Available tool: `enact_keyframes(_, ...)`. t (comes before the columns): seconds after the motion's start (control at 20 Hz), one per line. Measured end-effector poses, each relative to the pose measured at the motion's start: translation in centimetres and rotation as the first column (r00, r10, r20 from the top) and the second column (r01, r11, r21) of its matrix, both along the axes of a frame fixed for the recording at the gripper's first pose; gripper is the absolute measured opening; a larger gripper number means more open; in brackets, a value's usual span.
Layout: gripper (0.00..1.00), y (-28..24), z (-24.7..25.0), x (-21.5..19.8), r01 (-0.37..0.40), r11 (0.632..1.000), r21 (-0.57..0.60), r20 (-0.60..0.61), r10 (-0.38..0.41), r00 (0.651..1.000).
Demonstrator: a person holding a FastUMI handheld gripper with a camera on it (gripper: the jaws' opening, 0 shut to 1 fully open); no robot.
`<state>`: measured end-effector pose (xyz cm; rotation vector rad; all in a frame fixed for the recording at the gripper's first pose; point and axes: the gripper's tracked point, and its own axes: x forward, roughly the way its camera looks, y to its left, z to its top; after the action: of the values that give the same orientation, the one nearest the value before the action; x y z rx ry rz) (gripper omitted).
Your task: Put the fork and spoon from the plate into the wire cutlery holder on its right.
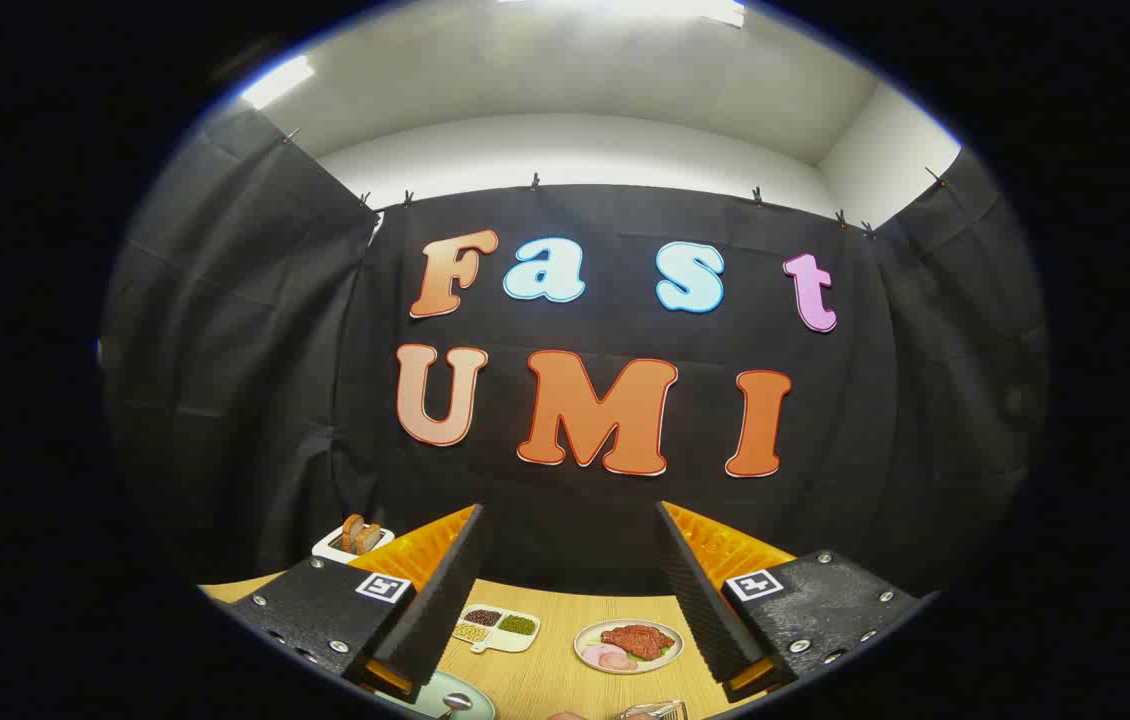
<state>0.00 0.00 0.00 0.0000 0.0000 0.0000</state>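
Cutlery for this task sits low and close to the camera: a spoon [455, 703], only its bowl showing, rests on a pale green plate [425, 690] just inside the left finger, near the bottom of the view. No fork can be made out. To the right of the plate, between the two fingers and also very low, a bit of the wire cutlery holder [655, 711] peeks into sight. Further out on the wooden table [550, 670] lie a small white tray of beans and seeds [496, 628] and a white plate of sliced meat [628, 645], and beyond the left finger stands a white toaster with bread in it [357, 538]. The gripper [570, 570] is held level and fairly high, facing the black cloth wall rather than the table. Its jaws are spread wide, empty, touching nothing. Judging from this, the task is at its start, with nothing yet picked up. The next move would call for tipping the gripper down toward the green plate and bringing the fingers to either side of the spoon's handle before closing.
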Motion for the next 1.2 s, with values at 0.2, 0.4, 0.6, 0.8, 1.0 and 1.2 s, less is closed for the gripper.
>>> enact_keyframes(0.2,0.98,0.2,-0.2,0.0,0.002,1.000,-0.003,-0.010,-0.002,1.000)
enact_keyframes(0.4,0.98,0.5,-0.2,0.0,0.006,1.000,-0.005,-0.012,-0.006,1.000)
enact_keyframes(0.6,0.98,1.2,-0.5,0.4,0.004,1.000,0.004,-0.017,-0.004,1.000)
enact_keyframes(0.8,0.99,2.2,-1.7,0.8,-0.007,1.000,-0.001,-0.050,0.007,0.999)
enact_keyframes(1.0,0.99,3.4,-3.4,1.1,-0.032,0.999,-0.006,-0.108,0.031,0.994)
enact_keyframes(1.2,0.99,5.7,-5.8,1.4,-0.079,0.997,0.001,-0.183,0.078,0.980)
